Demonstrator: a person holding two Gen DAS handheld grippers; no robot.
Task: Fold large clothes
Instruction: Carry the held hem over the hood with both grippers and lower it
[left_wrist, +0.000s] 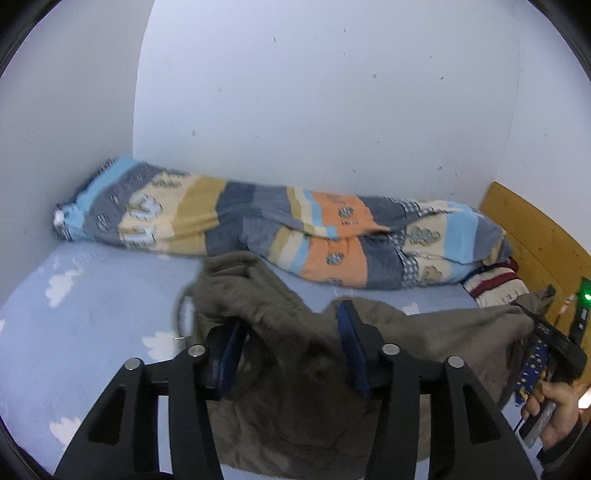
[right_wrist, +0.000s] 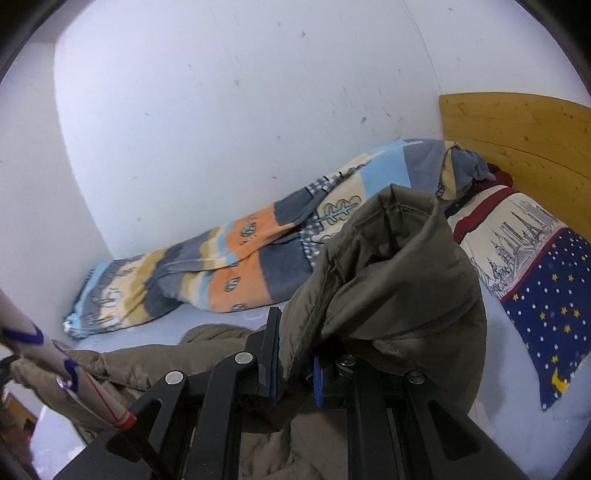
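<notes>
In the left wrist view, the olive-brown jacket (left_wrist: 295, 354) lay spread across the light blue cloud-print sheet (left_wrist: 74, 317) of the bed, its fabric bunched up between and over the fingers of the left gripper (left_wrist: 291, 350). The two blue-padded fingers stood well apart with cloth draped in the gap, so the jaws were wide and not pinching anything. A striped patchwork blanket (left_wrist: 280, 232) lay rolled along the white wall (left_wrist: 314, 92) behind. At the far right, the person's right hand (left_wrist: 554, 406) held the other tool, beside the yellow wooden headboard (left_wrist: 535, 236). In the right wrist view, the right gripper (right_wrist: 295, 373) had its fingers drawn narrow, clamped on a fold of the jacket (right_wrist: 388, 280), which rose above the jaws as a bunched peak. A pillow (right_wrist: 546, 295) with stars and building drawings lay to the right against the headboard (right_wrist: 517, 133).
</notes>
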